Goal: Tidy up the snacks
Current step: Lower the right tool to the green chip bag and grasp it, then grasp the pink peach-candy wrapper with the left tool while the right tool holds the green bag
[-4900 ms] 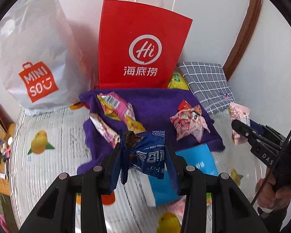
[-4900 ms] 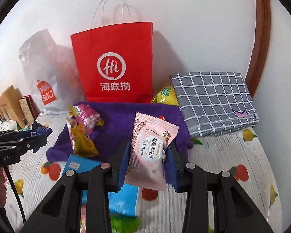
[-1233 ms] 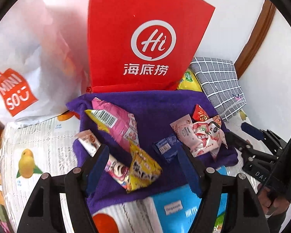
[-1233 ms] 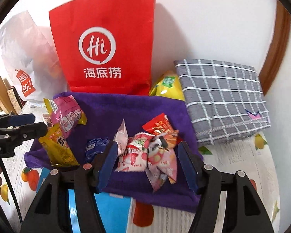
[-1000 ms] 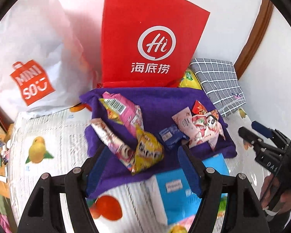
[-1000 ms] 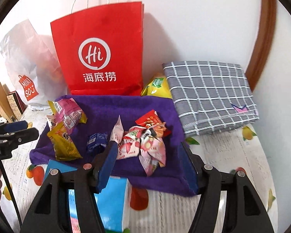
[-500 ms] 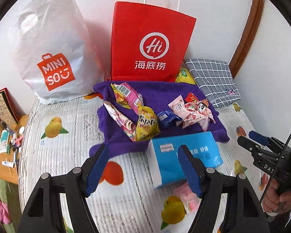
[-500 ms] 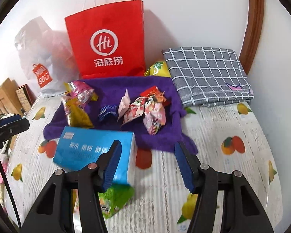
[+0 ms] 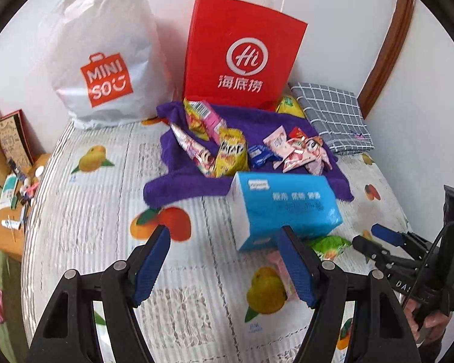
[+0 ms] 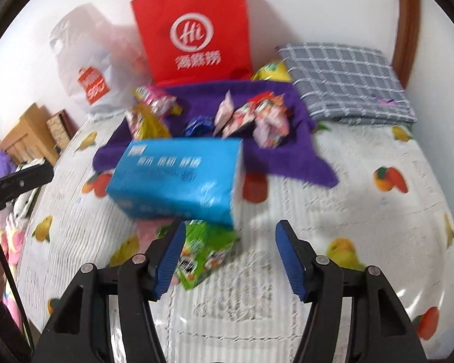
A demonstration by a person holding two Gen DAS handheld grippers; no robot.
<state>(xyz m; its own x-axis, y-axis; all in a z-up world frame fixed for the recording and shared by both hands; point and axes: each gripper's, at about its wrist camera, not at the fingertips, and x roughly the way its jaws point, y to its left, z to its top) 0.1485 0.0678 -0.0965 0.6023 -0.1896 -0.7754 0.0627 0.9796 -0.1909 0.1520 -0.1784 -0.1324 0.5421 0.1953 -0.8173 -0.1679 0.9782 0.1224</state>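
Observation:
Several snack packets lie on a purple towel (image 9: pixel 181 181) (image 10: pixel 290 157): a yellow packet (image 9: pixel 230 157), a small blue packet (image 9: pixel 259 155) (image 10: pixel 198 125) and pink packets (image 9: pixel 299 154) (image 10: pixel 269 118). A green snack packet (image 10: pixel 207 254) (image 9: pixel 330 245) and a pink packet (image 9: pixel 280 269) lie on the bedsheet in front of a blue tissue box (image 9: pixel 284 208) (image 10: pixel 178 175). My left gripper (image 9: pixel 224 264) is open and empty above the sheet. My right gripper (image 10: pixel 230 257) is open and empty, its left finger next to the green packet; it also shows in the left wrist view (image 9: pixel 375 239).
A red paper bag (image 9: pixel 242 51) (image 10: pixel 193 30) and a white MINISO bag (image 9: pixel 106 57) (image 10: pixel 90 72) stand against the wall. A folded grey checked cloth (image 9: pixel 333 121) (image 10: pixel 345 81) lies at the back right. Wooden furniture with clutter (image 9: pixel 6 163) stands left of the bed.
Both grippers let go of their packets on the towel, opened and pulled back toward me. The tissue box and the green and pink packets in front of it came into view.

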